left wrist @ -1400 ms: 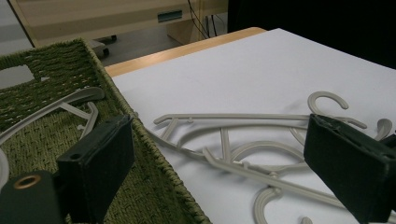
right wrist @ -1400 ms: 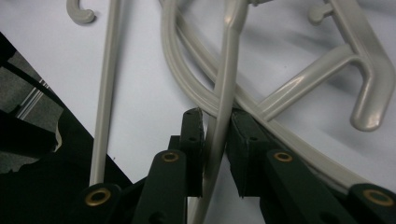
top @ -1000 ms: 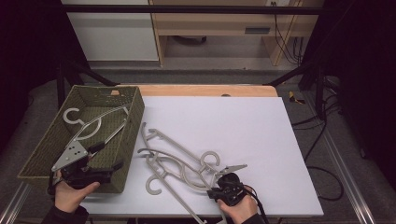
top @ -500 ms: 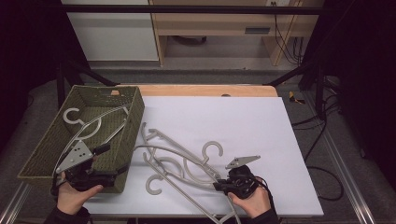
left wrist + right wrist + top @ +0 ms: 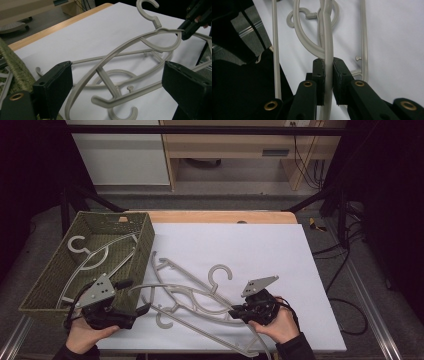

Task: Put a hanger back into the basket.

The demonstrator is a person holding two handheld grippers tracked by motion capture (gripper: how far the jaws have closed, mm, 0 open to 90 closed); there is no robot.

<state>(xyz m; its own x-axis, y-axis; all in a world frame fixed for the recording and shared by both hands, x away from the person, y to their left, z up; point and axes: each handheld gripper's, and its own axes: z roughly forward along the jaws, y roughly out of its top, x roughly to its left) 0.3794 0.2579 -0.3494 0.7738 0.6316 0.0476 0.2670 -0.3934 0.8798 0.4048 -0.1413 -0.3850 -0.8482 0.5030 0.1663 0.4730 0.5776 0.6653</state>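
Clamping thin arm of grey plastic coat hanger (image 5: 200,292), right claw (image 5: 234,311) shut on it above white table (image 5: 280,250). Left claw (image 5: 137,296) wide open near hanger's far end. Hanger light, stiff, smooth; tangle risk; grip shoulder bar.
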